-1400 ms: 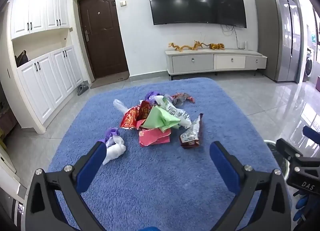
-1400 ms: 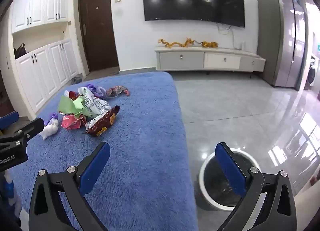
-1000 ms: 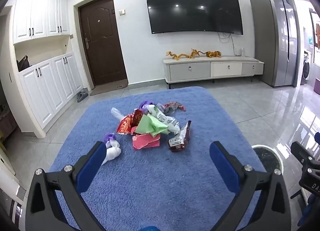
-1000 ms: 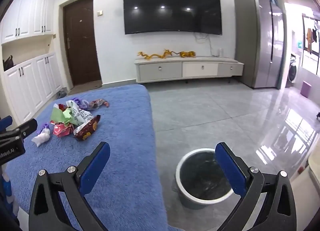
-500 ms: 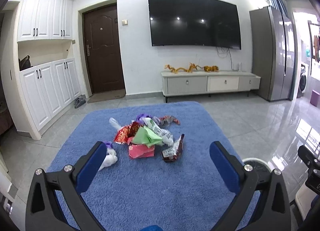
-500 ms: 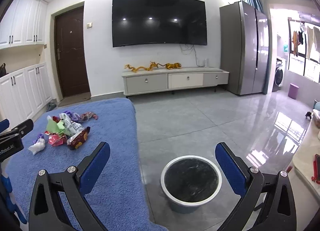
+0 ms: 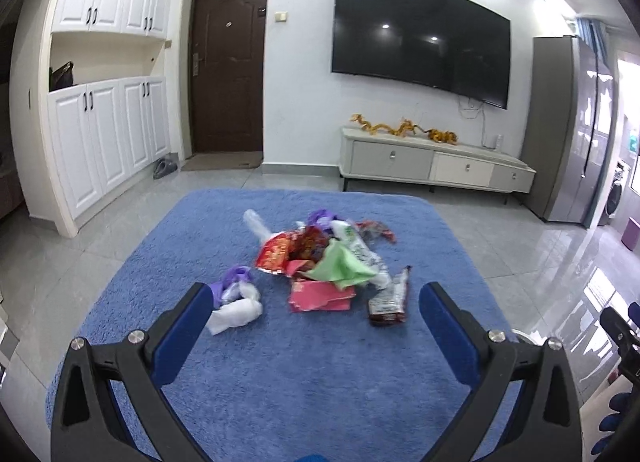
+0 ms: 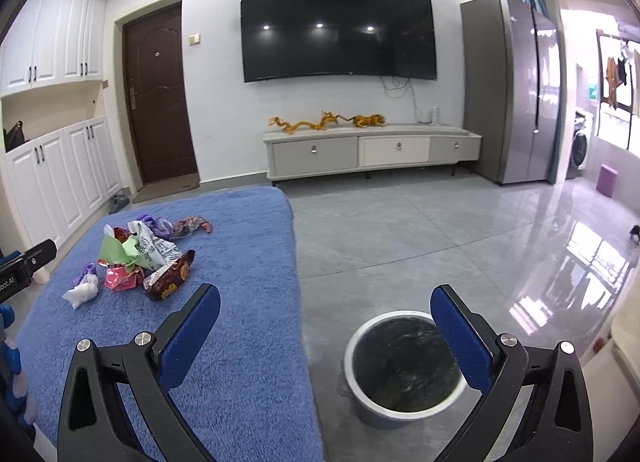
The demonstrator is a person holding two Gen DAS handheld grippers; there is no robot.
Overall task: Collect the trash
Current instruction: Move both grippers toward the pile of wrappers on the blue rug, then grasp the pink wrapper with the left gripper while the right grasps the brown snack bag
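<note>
A pile of trash (image 7: 320,262) lies on a blue fuzzy cloth (image 7: 280,382): a green wrapper (image 7: 340,264), a pink wrapper (image 7: 320,296), a brown snack packet (image 7: 390,298), a white crumpled tissue (image 7: 236,312). The pile also shows in the right wrist view (image 8: 136,258). My left gripper (image 7: 316,326) is open and empty, held above the cloth short of the pile. My right gripper (image 8: 326,334) is open and empty, above the cloth's right edge and a grey trash bin (image 8: 402,366) on the floor.
A TV stand (image 8: 372,154) and a wall TV (image 8: 338,28) are at the back. White cabinets (image 7: 104,142) and a brown door (image 7: 226,66) stand on the left. A fridge (image 8: 516,90) is at the right. The tiled floor (image 8: 440,230) surrounds the cloth.
Both grippers have pulled back and risen, then the left one has swung slightly left and nearer the pile. The bin has come fully into the right wrist view. Both stay open.
</note>
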